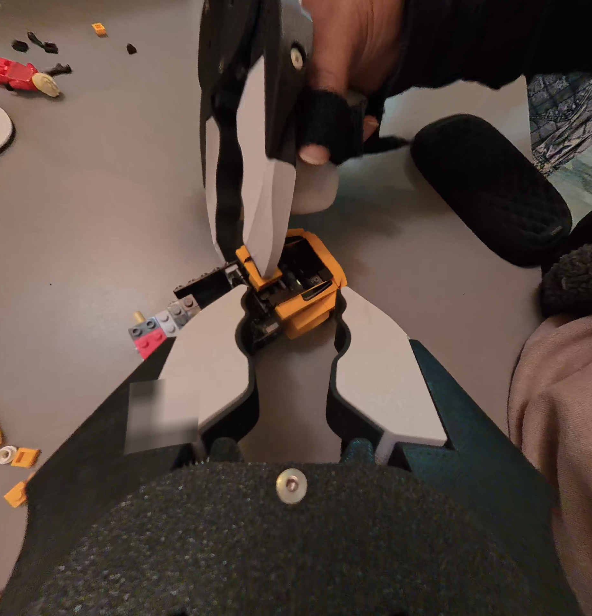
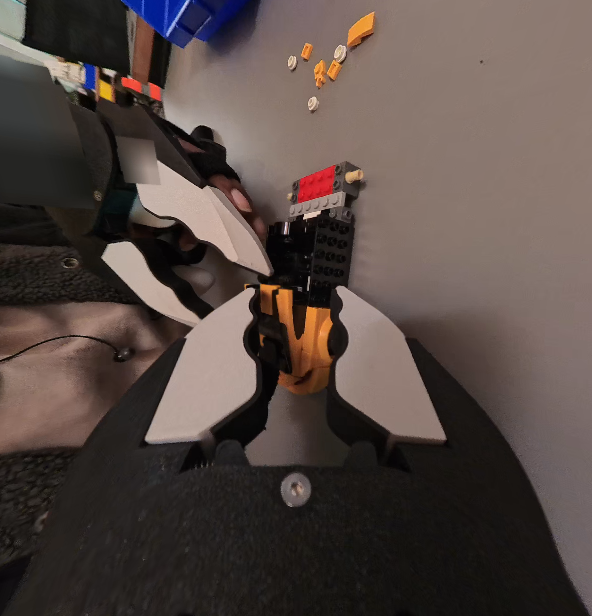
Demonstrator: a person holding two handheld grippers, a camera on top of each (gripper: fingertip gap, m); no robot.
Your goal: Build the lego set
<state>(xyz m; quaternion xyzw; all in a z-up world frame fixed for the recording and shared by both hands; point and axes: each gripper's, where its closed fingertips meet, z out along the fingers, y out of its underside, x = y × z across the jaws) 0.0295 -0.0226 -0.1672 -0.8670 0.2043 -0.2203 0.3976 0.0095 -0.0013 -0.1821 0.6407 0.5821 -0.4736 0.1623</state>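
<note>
The orange-and-black lego car (image 1: 298, 286) lies on the grey bench (image 1: 104, 216). The left gripper (image 1: 291, 300) clamps its orange cab end crosswise. The right gripper (image 2: 294, 300) is closed around the same end, its fingers along the car's long axis, which runs away towards the red-and-grey tail (image 2: 321, 188).

1. Plain grey table (image 1: 88, 206), matte, pretty much the whole backdrop.
2. Far left: red lego chunk (image 1: 13, 73) with a tan round bit, plus a few tiny black pieces (image 1: 34, 43) scattered just beyond it.
3. Lone orange stud piece (image 1: 99, 29) further back.
4. Near left edge: loose orange pieces (image 1: 24, 457) and a white round stud (image 1: 4, 454) right beside them.
5. Middle: orange-and-black lego build (image 1: 308, 300) sitting on the surface.
6. Right: black padded pouch (image 1: 488, 190) lying flat.
</note>
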